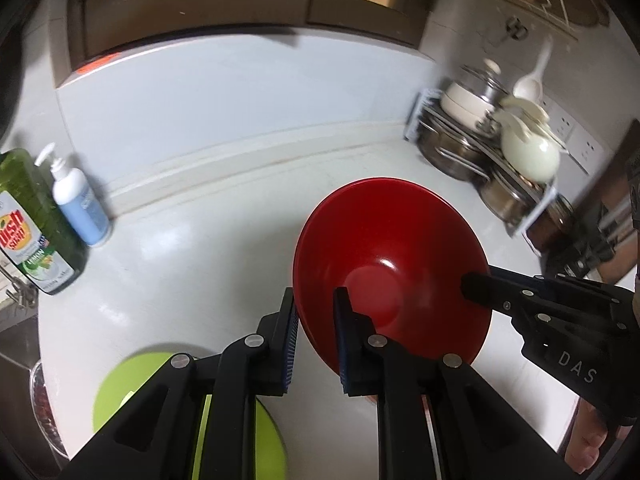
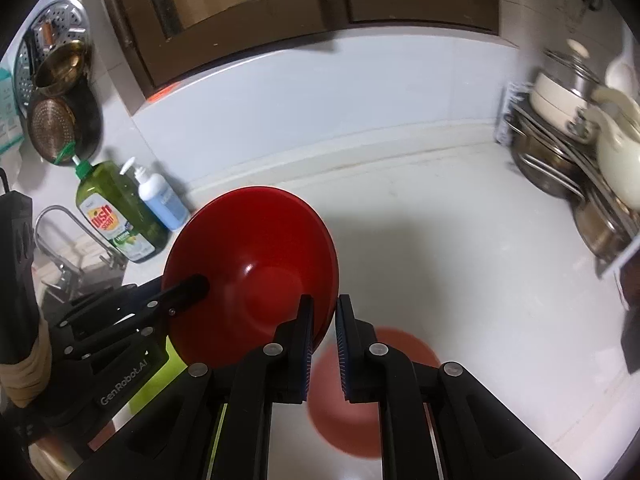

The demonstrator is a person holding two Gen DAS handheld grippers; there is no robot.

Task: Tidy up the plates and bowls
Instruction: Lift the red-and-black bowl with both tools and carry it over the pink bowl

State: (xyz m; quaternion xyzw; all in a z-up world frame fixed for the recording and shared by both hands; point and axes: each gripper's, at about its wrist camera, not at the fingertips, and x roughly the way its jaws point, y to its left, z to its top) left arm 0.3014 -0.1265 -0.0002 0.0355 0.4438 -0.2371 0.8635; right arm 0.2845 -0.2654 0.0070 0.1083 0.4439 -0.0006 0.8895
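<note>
red bowl (image 1: 384,256) hangs tilted above the white surface (image 1: 208,240), pinched at opposite edges of its rim: the left gripper (image 1: 316,334) has its jaws clenched on one edge, and the right gripper (image 2: 323,340) has its jaws clenched on the other. below the left jaws a green plate (image 1: 120,384) lies on the surface, and below the right jaws lies a blurred reddish plate (image 2: 340,420). beyond the left jaws, off to the side, stand a green dish soap bottle (image 1: 36,220) and a blue pump bottle (image 1: 80,208).
</note>
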